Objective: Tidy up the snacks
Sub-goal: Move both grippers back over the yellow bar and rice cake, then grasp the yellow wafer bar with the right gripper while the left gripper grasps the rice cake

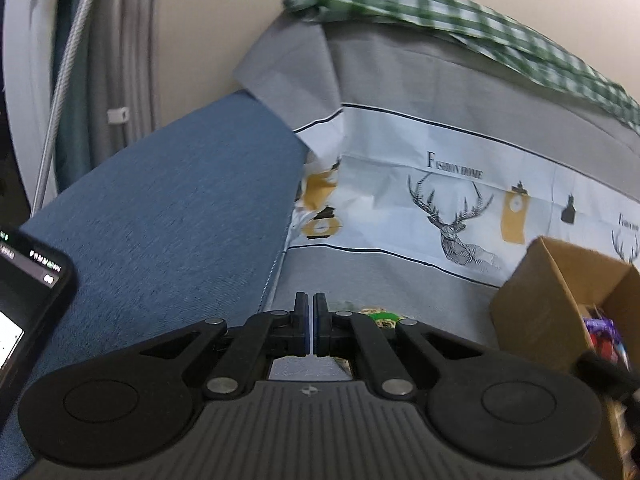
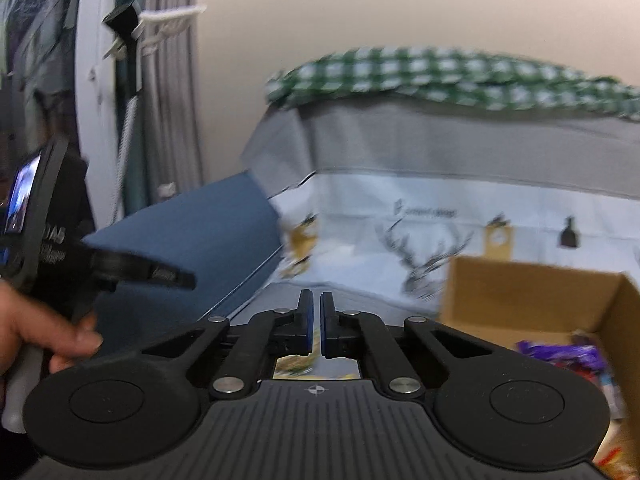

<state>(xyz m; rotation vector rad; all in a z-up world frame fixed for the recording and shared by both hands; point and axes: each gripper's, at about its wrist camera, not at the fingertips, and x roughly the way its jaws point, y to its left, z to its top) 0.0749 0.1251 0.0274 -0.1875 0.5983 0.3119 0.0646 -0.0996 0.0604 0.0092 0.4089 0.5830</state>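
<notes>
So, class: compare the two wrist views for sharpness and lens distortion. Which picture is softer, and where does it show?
Left wrist view: mostly sharp, the deer print reads clearly, only the green checked cloth smears. Right wrist view: softer all over, the cardboard box and deer print streaked with motion blur. Both: fisheye bending, dark corners, even indoor light, no glare.

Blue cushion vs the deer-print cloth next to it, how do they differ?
The blue cushion is one plain colour; the deer-print cloth is grey with a white band of deer, clocks and lettering. The cushion lies smooth and flat on the left; the cloth is creased, hangs down like a drape, and its corner folds over the cushion's edge. A green checked cloth lies on top of the deer-print cloth, not the cushion. Both are woven fabric.
</notes>
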